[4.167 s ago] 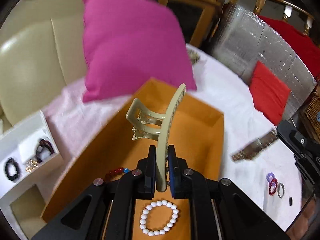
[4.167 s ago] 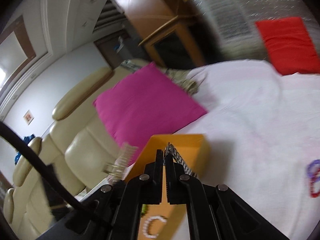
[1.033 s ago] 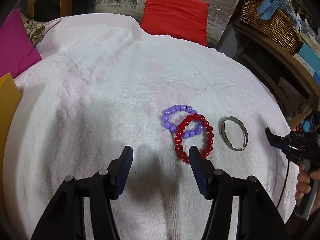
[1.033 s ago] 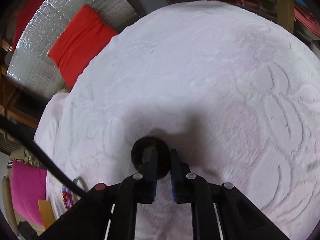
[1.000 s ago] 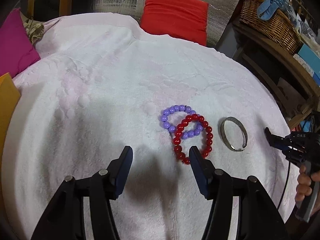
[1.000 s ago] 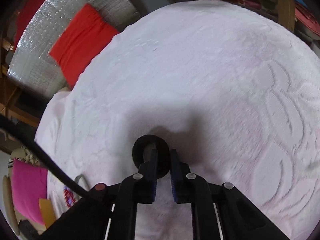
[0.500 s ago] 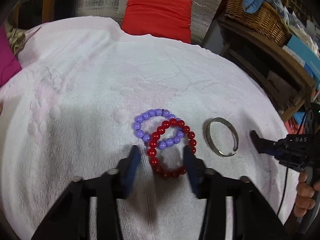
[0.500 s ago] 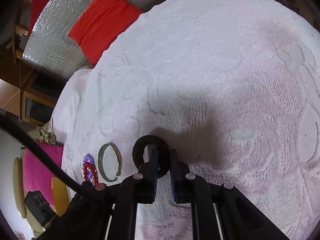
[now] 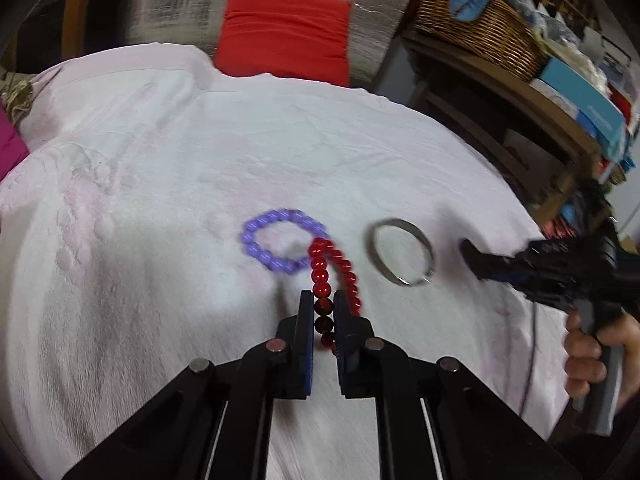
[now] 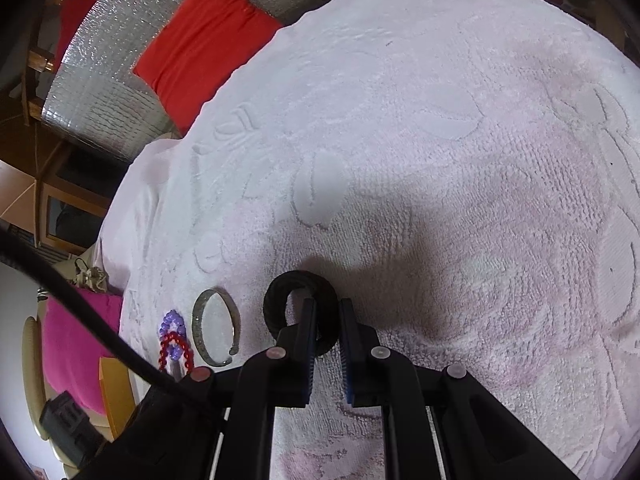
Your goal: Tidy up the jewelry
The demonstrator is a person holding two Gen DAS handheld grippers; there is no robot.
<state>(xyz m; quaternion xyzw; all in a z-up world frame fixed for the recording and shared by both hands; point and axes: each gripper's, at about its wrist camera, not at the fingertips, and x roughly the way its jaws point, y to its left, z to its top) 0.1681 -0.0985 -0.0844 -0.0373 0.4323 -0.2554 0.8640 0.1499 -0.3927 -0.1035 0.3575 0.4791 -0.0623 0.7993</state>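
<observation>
Left gripper [image 9: 323, 304] pinches my red bracelet [image 9: 334, 276] off the purple bracelet [image 9: 280, 242] for sorting; right gripper [image 10: 327, 322] clamps the black ring [image 10: 301, 304].

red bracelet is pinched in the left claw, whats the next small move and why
Probably lift it a little, straight up. The left claw is shut on the red bracelet, but its far beads still overlap the purple bracelet on the towel, so a sideways pull could drag the purple one along.
</observation>
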